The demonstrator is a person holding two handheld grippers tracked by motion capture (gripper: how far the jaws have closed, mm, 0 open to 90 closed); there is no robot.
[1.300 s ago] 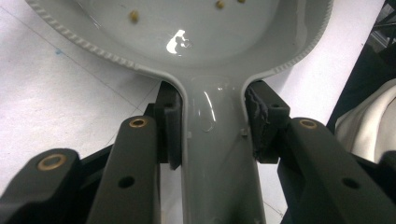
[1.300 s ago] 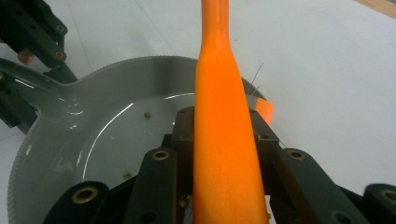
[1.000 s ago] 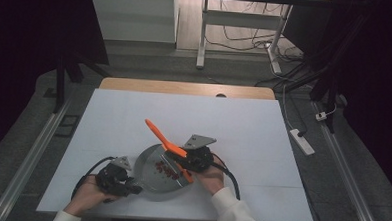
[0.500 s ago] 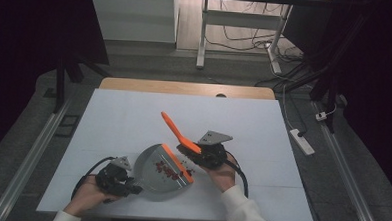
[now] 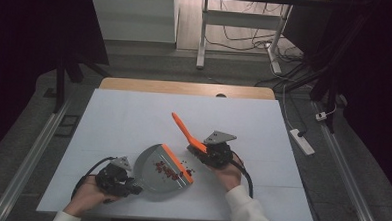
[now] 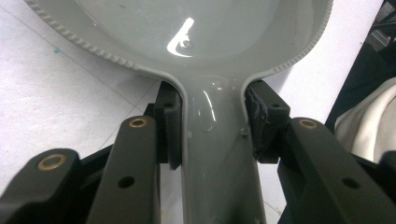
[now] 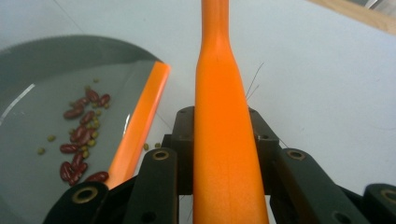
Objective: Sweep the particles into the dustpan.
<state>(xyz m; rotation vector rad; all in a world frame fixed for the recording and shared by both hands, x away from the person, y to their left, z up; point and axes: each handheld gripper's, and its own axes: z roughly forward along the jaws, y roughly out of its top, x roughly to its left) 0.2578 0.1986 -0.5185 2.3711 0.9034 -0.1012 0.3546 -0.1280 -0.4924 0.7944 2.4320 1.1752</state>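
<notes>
Left gripper low at the near edge, jaws clamped, left hand wrapped behind it, right gripper further forward, jaws clamped, right hand and pale sleeve trailing back.

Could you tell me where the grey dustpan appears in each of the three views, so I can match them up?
High view: the grey dustpan lies low and left of centre on the table.
Left gripper view: its pan fills the top, and the left gripper clamps its handle at centre.
Right gripper view: it sits at the left edge, with beans in it.
Shared landmark: the dustpan's orange lip, also at left centre in the right gripper view.
</notes>
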